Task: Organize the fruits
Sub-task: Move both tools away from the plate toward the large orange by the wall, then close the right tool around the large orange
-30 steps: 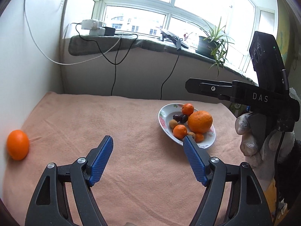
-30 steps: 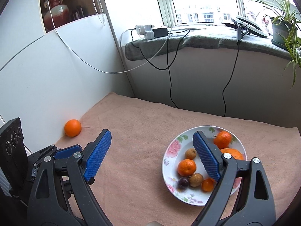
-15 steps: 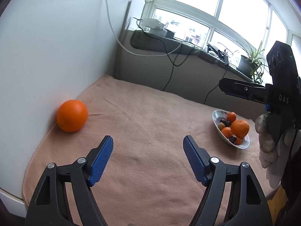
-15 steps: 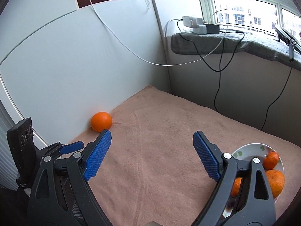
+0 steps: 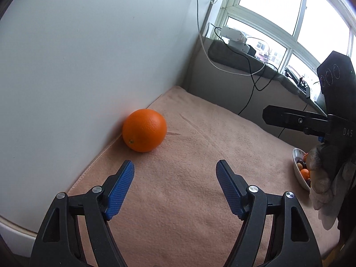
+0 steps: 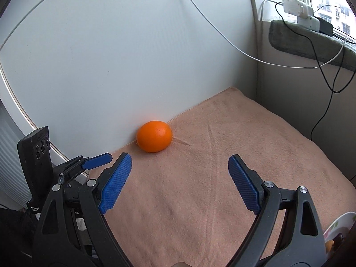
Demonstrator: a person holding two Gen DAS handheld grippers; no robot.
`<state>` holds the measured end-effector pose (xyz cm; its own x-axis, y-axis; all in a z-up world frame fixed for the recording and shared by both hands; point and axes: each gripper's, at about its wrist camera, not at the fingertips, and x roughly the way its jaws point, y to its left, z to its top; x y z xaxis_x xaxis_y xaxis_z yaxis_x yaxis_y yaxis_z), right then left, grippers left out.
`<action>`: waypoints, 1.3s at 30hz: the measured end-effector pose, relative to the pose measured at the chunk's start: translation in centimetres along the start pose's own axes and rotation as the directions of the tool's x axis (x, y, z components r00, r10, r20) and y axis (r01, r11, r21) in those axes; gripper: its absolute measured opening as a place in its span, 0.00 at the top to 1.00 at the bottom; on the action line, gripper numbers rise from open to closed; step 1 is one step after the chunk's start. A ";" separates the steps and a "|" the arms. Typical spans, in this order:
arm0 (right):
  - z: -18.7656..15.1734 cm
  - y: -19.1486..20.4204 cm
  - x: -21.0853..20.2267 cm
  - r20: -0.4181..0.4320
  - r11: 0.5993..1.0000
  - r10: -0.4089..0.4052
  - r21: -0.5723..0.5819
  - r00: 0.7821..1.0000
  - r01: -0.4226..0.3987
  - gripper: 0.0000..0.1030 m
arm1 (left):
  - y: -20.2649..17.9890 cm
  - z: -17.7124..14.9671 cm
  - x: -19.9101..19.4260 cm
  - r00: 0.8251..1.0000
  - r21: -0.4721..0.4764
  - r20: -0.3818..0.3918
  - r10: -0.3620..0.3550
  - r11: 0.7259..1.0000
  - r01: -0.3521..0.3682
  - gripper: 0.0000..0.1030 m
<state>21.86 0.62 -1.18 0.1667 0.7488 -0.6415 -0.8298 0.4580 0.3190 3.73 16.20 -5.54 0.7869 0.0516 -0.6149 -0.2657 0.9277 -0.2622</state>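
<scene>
A lone orange (image 5: pixel 144 133) rests on the peach towel (image 5: pixel 195 178) that covers the tabletop, pressed up against the white wall panel (image 5: pixel 89 55) at the left edge. It probably sits there because the panel blocks it from rolling any further, and a small crease in the cloth runs out from its right side. The rest of the fruit lies well apart from it, in a flowered plate (image 5: pixel 299 173) at the far right, half hidden in the left wrist view behind the gloved hand (image 5: pixel 322 178) that carries the right gripper.

The left gripper (image 5: pixel 174 187) hovers just short of the orange, low over the towel, with its jaws spread wide and empty; its left blue pad (image 5: pixel 120 189) points almost at the fruit, so the orange lies a little left of the opening's middle. The right gripper (image 6: pixel 180 184) also stands wide and empty, aimed the same way from further right, with the plate's rim (image 6: pixel 336 227) just showing at its lower right corner.

The wide spread suits a round fruit of this girth. The step in hand looks like the approach for a pick by the left gripper, with the plate as the likely destination. The wall is the difficulty: it leaves little room for a pad on the orange's left side, so the jaws may need to close along the wall, near side to far side, or nudge the fruit clear first. A glancing touch could send it rolling.
</scene>
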 end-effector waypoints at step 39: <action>3.4 0.4 20.4 -0.173 0.950 0.313 0.082 0.934 -0.303 0.12 | 1.7 0.6 4.1 0.993 -0.008 -0.023 0.117 0.993 -0.117 0.57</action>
<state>26.78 17.67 -11.74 -0.1957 0.7597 -0.6201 -0.7948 0.2476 0.5541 6.87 18.23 -8.05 0.7375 0.1509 -0.6582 -0.3603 0.9123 -0.1945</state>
